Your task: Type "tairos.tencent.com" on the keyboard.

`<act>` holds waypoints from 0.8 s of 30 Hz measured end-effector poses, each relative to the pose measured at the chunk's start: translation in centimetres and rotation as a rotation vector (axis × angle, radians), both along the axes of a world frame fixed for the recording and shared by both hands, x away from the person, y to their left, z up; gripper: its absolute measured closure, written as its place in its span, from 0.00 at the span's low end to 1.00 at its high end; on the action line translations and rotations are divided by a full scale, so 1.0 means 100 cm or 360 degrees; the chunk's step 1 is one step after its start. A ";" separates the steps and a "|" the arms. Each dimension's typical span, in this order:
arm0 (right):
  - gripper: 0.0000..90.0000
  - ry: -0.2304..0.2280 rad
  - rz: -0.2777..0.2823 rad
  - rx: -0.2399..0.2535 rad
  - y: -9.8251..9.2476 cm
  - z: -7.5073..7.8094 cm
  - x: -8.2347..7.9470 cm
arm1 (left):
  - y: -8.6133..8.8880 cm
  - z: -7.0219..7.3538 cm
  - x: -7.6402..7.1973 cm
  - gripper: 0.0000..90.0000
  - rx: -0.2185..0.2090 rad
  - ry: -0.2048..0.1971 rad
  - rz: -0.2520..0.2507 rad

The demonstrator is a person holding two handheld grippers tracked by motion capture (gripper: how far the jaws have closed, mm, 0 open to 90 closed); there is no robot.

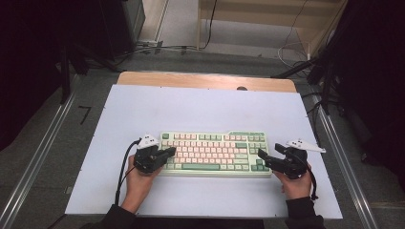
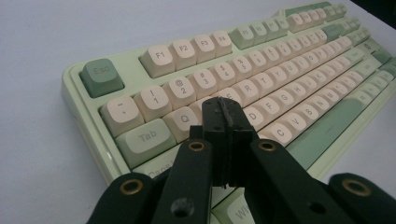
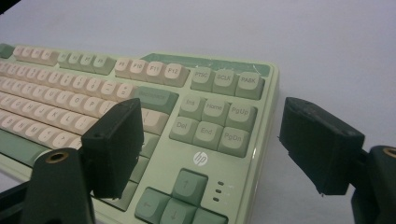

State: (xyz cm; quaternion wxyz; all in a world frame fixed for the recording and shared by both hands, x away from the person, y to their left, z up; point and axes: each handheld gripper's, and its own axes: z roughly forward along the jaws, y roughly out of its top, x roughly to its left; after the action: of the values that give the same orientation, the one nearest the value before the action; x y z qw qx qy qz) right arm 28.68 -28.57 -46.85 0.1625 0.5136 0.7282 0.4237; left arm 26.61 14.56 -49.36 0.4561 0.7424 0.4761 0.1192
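A pale green keyboard (image 1: 215,153) with cream and green keys lies on the white mat, near the front. My left gripper (image 1: 168,153) is at the keyboard's left end, held in a hand. Its jaws are shut, pads pressed together with nothing between them. In the left gripper view its tip (image 2: 223,114) hovers over the keys of the keyboard (image 2: 280,79) near Q and Tab. My right gripper (image 1: 261,154) is at the keyboard's right end. In the right gripper view it (image 3: 212,128) stands open, its pads wide apart over the right edge of the keyboard (image 3: 205,158) and touching nothing.
The white mat (image 1: 200,109) covers a wooden table whose far edge (image 1: 205,80) shows bare. Metal rails (image 1: 43,148) run along both sides. Cables (image 1: 157,46) and dark equipment lie on the floor beyond the table.
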 end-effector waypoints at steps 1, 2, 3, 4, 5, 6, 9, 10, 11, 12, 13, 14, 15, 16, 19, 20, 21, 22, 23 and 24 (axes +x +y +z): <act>0.22 0.0001 0.0000 0.0001 0.000 0.000 0.000 | 0.000 0.000 0.000 1.00 -0.0001 0.0002 -0.0001; 0.22 0.0002 0.0000 0.0001 0.000 0.000 0.000 | 0.000 0.000 0.000 1.00 0.0000 0.0003 0.0000; 0.22 0.0002 -0.0001 0.0001 0.000 0.000 0.000 | -0.001 0.000 0.000 1.00 0.0000 0.0004 0.0001; 0.22 0.0001 0.0000 0.0002 0.000 0.000 0.000 | -0.001 -0.001 0.000 1.00 0.0000 0.0005 0.0002; 0.22 -0.0001 0.0000 0.0001 0.000 0.000 0.000 | -0.001 -0.001 0.000 1.00 0.0002 0.0004 0.0004; 0.22 -0.0001 0.0001 0.0000 0.000 0.000 0.000 | -0.001 -0.001 0.000 1.00 0.0004 0.0004 0.0005; 0.22 -0.0001 0.0003 -0.0001 0.000 0.000 0.000 | -0.001 -0.001 0.001 1.00 0.0016 0.0007 0.0004; 0.22 0.0000 0.0002 0.0000 0.000 0.000 0.000 | -0.001 -0.001 0.001 1.00 0.0017 0.0008 0.0004; 0.22 0.0000 0.0001 0.0001 0.000 0.000 0.000 | -0.001 -0.002 0.001 1.00 0.0018 0.0008 0.0005; 0.22 0.0000 0.0001 0.0001 0.000 0.000 0.000 | -0.001 -0.002 0.001 1.00 0.0019 0.0008 0.0006; 0.22 -0.0001 0.0002 0.0000 0.000 0.000 0.000 | -0.001 -0.002 0.001 0.99 0.0018 0.0010 0.0005; 0.22 0.0001 0.0001 0.0000 0.000 0.000 0.000 | -0.001 -0.002 0.001 0.99 0.0019 0.0011 0.0004; 0.22 0.0001 0.0002 0.0000 0.000 0.000 0.000 | -0.001 -0.002 0.001 0.99 0.0021 0.0010 0.0006; 0.22 0.0000 0.0002 -0.0001 0.000 0.000 0.000 | -0.002 -0.002 0.001 0.99 0.0021 0.0011 0.0004; 0.22 -0.0002 0.0004 -0.0003 0.000 0.000 0.000 | -0.002 -0.002 0.001 1.00 0.0023 0.0012 0.0003; 0.22 -0.0002 0.0003 -0.0002 0.000 0.000 0.000 | -0.002 -0.002 0.001 1.00 0.0025 0.0015 0.0004; 0.22 0.0000 0.0002 -0.0001 0.000 0.000 0.000 | -0.003 -0.003 0.002 1.00 0.0034 0.0020 0.0005; 0.22 -0.0003 0.0004 -0.0003 0.000 0.000 0.000 | -0.003 -0.003 0.002 1.00 0.0041 0.0021 -0.0003; 0.22 -0.0001 0.0005 -0.0004 0.000 0.000 0.000 | -0.005 -0.004 0.002 1.00 0.0051 0.0028 -0.0001; 0.22 -0.0001 0.0005 -0.0004 0.000 0.000 0.000 | -0.005 -0.005 0.003 1.00 0.0066 0.0029 -0.0008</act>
State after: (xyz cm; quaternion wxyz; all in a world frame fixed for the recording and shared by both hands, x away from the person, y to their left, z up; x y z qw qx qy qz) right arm 28.70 -28.56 -46.87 0.1629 0.5121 0.7295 0.4232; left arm 26.87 14.01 -49.81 0.4365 0.7539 0.4757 0.1212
